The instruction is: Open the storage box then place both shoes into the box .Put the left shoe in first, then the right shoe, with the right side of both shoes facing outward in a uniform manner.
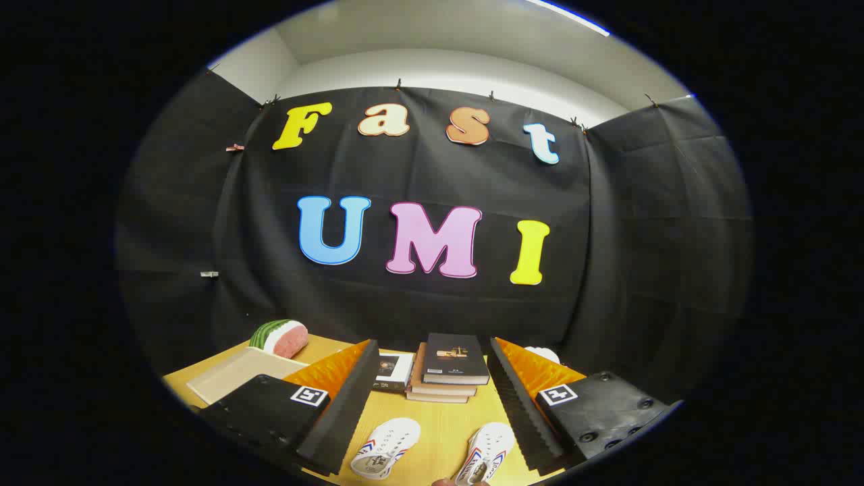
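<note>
Two white shoes with red and blue side stripes lie on the wooden table between my fingers. One shoe (385,447) sits nearer the left finger (344,412), the other shoe (487,460) nearer the right finger (523,412). My gripper (432,432) is open wide and holds nothing, hovering above the table with both shoes below it. A small bit of a hand (451,482) shows at the bottom by the right-hand shoe. I cannot make out a storage box.
A stack of books (449,374) lies just beyond the shoes, with a dark booklet (391,371) to its left. A beige tray (236,374) and a watermelon slice (280,337) sit at the back left. A white object (543,354) peeks out behind the right finger.
</note>
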